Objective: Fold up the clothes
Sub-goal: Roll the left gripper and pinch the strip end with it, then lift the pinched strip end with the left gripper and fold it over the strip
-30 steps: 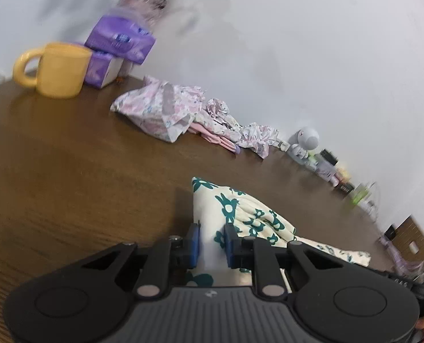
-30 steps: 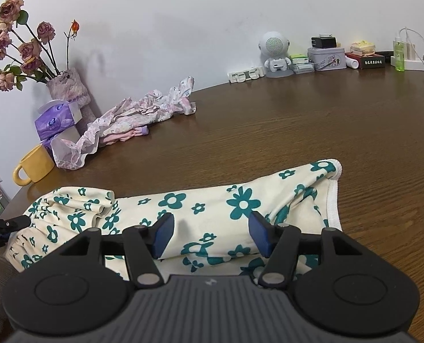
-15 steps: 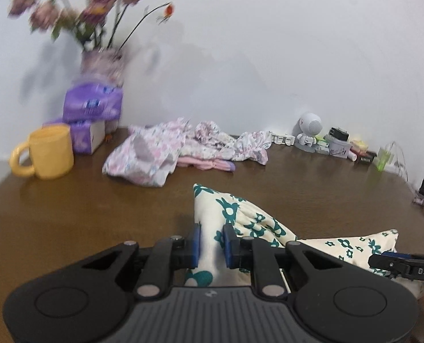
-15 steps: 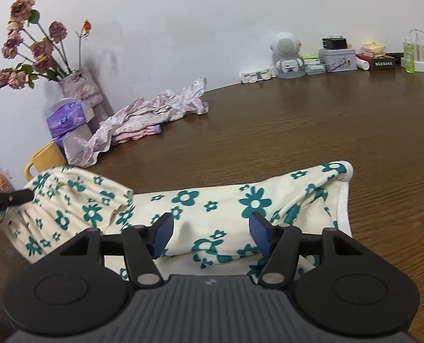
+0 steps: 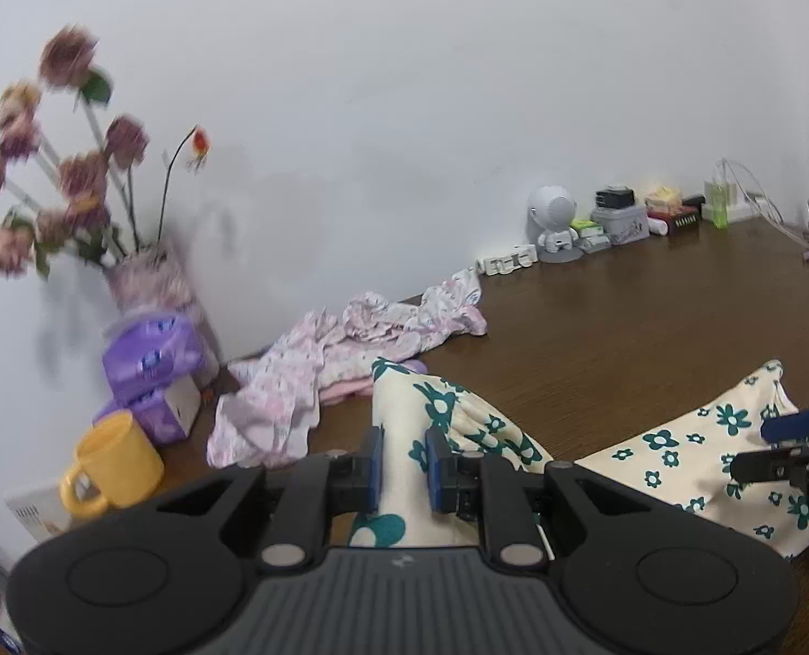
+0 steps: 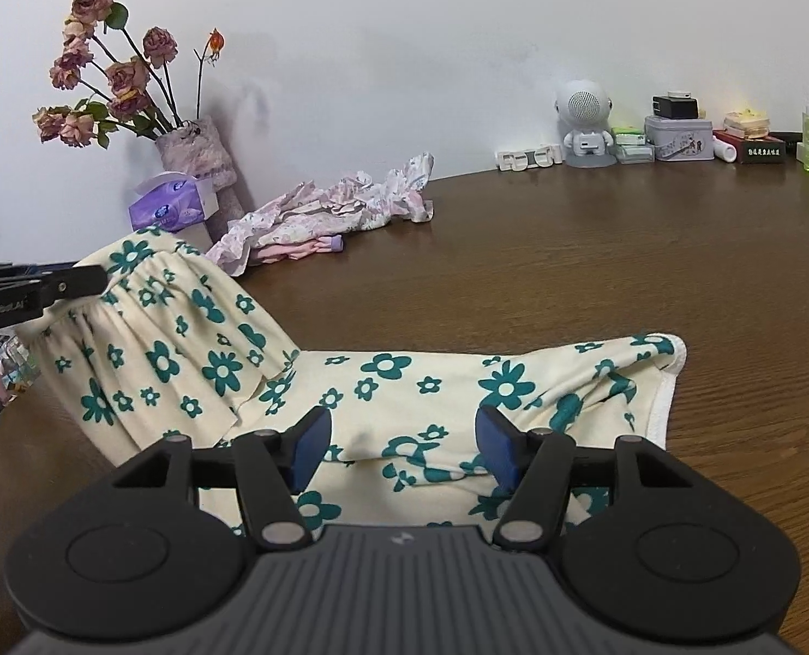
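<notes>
Soft, limp garment [image 6: 459, 382] droops from the left gripper [image 5: 402, 461] clamped on its gathered edge; right gripper [image 6: 402, 445] gapes.

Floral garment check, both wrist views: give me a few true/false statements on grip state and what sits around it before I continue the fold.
1. The left gripper is shut on the floral garment. True.
2. The right gripper is clamped on the cloth. False: its jaws stand wide open over the garment.
3. The garment's left end is lifted off the table. True: it hangs from the left gripper while the right end lies flat.
4. The pink clothes are neatly folded. False: they lie in a crumpled heap near the wall.
5. The yellow mug sits on the floral garment. False: it stands apart, beside the purple tissue packs.
</notes>
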`<state>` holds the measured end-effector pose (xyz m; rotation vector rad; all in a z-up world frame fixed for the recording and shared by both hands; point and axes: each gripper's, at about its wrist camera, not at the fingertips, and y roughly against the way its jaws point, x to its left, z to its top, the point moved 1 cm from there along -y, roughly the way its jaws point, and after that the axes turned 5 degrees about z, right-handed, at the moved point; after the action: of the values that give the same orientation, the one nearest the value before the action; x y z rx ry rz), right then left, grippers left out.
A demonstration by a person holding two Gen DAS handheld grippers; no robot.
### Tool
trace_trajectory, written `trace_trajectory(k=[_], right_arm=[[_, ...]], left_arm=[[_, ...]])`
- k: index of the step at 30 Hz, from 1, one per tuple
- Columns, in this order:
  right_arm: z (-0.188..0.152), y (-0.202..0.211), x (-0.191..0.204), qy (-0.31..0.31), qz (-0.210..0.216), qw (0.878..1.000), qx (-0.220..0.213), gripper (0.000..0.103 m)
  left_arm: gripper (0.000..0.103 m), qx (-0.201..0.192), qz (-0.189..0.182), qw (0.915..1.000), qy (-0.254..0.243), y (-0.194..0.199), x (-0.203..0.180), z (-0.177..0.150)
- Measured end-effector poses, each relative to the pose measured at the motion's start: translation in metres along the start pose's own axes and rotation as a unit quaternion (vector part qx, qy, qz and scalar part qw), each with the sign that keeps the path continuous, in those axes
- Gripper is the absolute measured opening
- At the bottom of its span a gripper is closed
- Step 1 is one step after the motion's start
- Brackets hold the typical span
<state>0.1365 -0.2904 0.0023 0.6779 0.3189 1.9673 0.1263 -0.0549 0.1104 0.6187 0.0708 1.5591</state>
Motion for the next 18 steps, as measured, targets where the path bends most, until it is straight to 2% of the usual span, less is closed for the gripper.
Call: trace_trajectory(k=[11, 18], right_arm=[[-0.005, 0.018, -0.022, -0.028, 0.012, 0.999, -0.024, 0.060], [-0.007, 0.029, -0.034, -0.044, 0.020, 0.998, -0.036, 0.060]], left_arm=[[0.015, -0.028, 0.031, 0.9921, -0.118, 0.014, -0.064, 0.016], [0.015, -0.032, 0.006, 0.9862, -0.162, 0.016, -0.110, 0.018]])
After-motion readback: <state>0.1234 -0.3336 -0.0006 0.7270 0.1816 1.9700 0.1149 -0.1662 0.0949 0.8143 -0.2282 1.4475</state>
